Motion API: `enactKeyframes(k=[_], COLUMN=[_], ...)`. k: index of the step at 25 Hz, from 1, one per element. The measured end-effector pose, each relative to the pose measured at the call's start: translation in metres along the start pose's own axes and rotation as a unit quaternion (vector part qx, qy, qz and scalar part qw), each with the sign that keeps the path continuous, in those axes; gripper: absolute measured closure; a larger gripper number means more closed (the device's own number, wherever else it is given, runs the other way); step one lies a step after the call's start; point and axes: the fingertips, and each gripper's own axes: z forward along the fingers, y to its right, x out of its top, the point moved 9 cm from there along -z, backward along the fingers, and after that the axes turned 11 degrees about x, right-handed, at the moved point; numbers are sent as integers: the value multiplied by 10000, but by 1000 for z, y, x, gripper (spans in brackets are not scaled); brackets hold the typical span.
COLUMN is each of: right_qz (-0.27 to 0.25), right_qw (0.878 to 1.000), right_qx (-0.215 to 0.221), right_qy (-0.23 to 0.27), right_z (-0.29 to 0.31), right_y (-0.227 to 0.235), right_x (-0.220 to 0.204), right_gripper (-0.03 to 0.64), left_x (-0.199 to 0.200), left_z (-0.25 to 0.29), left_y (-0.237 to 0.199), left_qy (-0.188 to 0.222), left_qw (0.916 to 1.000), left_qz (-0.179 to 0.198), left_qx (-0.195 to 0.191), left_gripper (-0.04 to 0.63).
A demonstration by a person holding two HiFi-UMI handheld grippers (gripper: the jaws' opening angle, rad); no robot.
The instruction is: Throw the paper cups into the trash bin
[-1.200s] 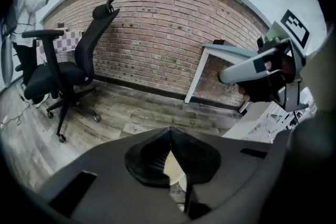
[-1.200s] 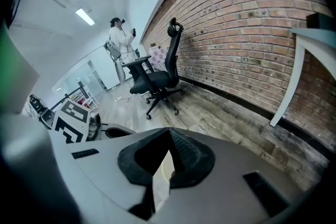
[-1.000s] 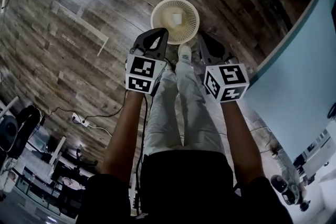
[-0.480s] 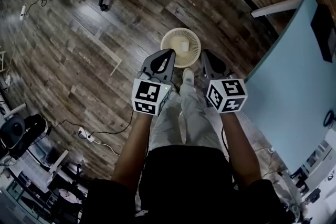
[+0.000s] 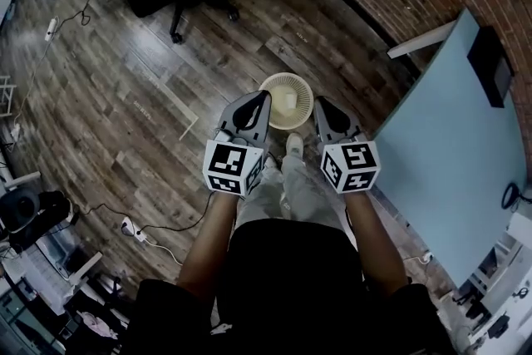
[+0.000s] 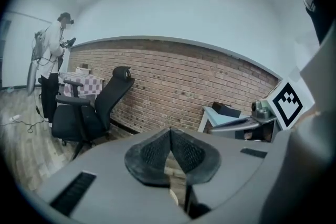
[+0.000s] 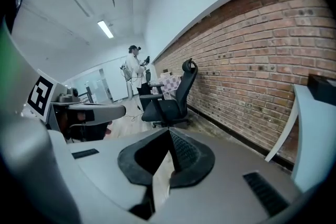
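1. Left tool [image 5: 263, 98]: jaws together, nothing between them. In the head view it sits at frame centre, and its tip overlaps the left edge of the trash bin [image 5: 270, 86].
2. Right tool [image 5: 321, 106]: jaws together, tips meeting, nothing held. Its tip shows just right of the bin.
3. Trash bin: round, cream-coloured, standing on the wooden floor [image 5: 125, 96], directly above the person's shoe [image 5: 293, 145] in the frame.
4. Paper cup [image 5: 288, 101]: one pale cup lies inside the bin, near its middle.
5. Worktop [image 5: 449, 145]: light blue, at frame right; a black box [image 5: 486, 66] rests at its upper end.
6. Left gripper view: brick wall [image 6: 178, 81], black office chair [image 6: 92, 107] at left.
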Motion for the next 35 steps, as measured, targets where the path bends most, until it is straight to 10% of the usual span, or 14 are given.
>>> enactKeyframes(k=[35], right_qz=[-840], right_qw=[9921], right_qx=[159], right_qy=[915], right_z=[-54], right_y=[-98], right_x=[63], right_gripper=[614], left_x=[57], left_z=[-103], left_y=[11], left_qy=[1134], left_qw=[9935], left_qz=[93], left_qx=[38], left_gripper=[586])
